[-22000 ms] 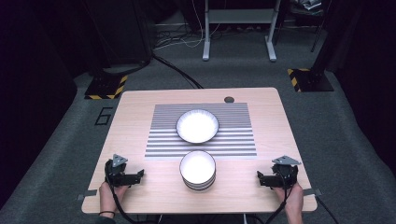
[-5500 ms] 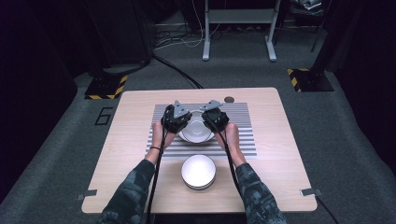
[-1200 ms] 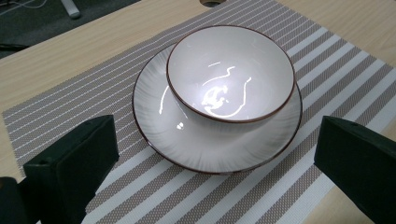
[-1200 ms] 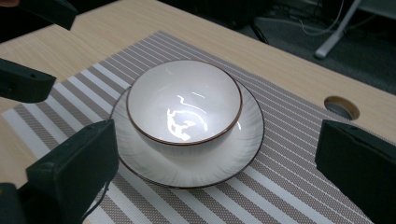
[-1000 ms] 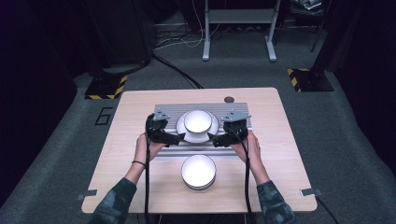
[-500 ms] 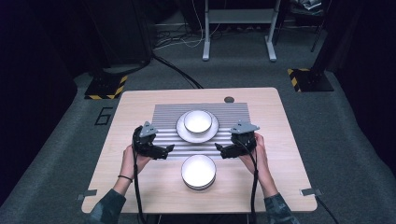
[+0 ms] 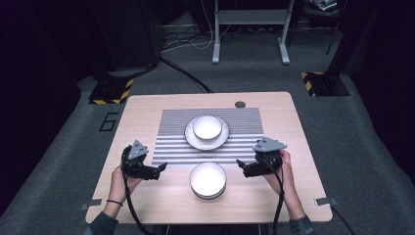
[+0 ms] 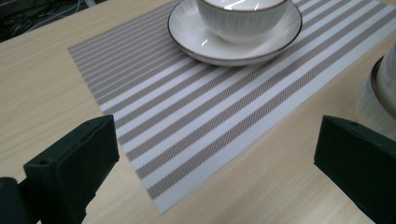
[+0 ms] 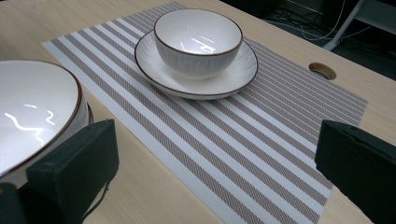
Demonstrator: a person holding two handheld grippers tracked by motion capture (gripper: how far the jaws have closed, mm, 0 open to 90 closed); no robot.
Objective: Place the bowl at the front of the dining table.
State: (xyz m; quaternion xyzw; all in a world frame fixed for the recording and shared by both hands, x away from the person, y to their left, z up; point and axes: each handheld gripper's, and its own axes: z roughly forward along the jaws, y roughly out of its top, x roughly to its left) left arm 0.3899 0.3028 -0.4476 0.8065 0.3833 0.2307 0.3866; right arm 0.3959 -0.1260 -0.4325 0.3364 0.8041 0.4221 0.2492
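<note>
Wooden table [image 7: 147,112], grey carpet, dark room.
We count one striped mat [image 7: 171,132], one plate [image 7: 191,139], one bowl [image 7: 207,127] on it, one near stack [image 7: 208,179]; left gripper [image 7: 161,169] and right gripper [image 7: 240,165] both gape empty.

Room betw. the bowls & at the sides

Bare mat strip [image 7: 205,155] lay betw. bowl on plate [image 7: 207,127] & near stacked bowls [image 7: 208,179]; counter [image 7: 142,122] open both sides, w/ stack mid-front.

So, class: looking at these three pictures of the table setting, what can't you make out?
- How many pieces are in the white ceramic bowl stack: its side is too small in the high view and cut by the frame edge in both gripper views.
- The middle of the round white plate: covered by the brown-rimmed white bowl.
- Part of the striped grey placemat: under the plate.
</note>
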